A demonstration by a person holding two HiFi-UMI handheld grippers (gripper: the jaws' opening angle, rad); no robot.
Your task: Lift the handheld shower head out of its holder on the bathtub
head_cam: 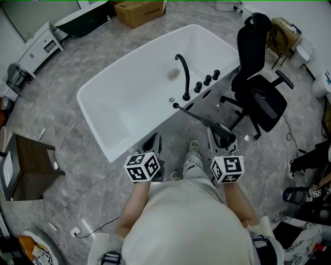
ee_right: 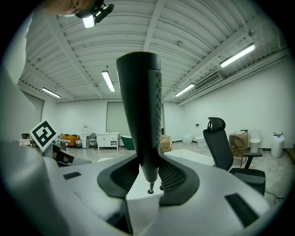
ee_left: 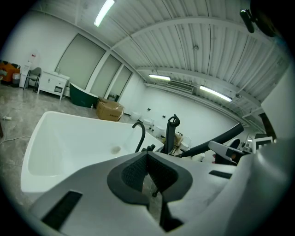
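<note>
The black handheld shower head (head_cam: 201,120) lies slanted above the floor beside the white bathtub (head_cam: 89,99). Its thin end hangs close to the small holder (head_cam: 172,100) on the tub's rim. My right gripper (head_cam: 221,141) is shut on its thick end. In the right gripper view the shower head (ee_right: 140,115) stands upright between the pads of the right gripper (ee_right: 150,177). My left gripper (head_cam: 153,143) hovers to its left, shut and holding nothing. The left gripper view shows the left gripper (ee_left: 147,154) facing the tub, with the shower head (ee_left: 216,140) at the right.
A black arched faucet (head_cam: 182,70) and three black knobs (head_cam: 207,80) stand on the tub's near rim. A black office chair (head_cam: 258,77) is just right of the tub. A wooden side table (head_cam: 28,165) stands at the left and a cardboard box (head_cam: 139,11) behind the tub.
</note>
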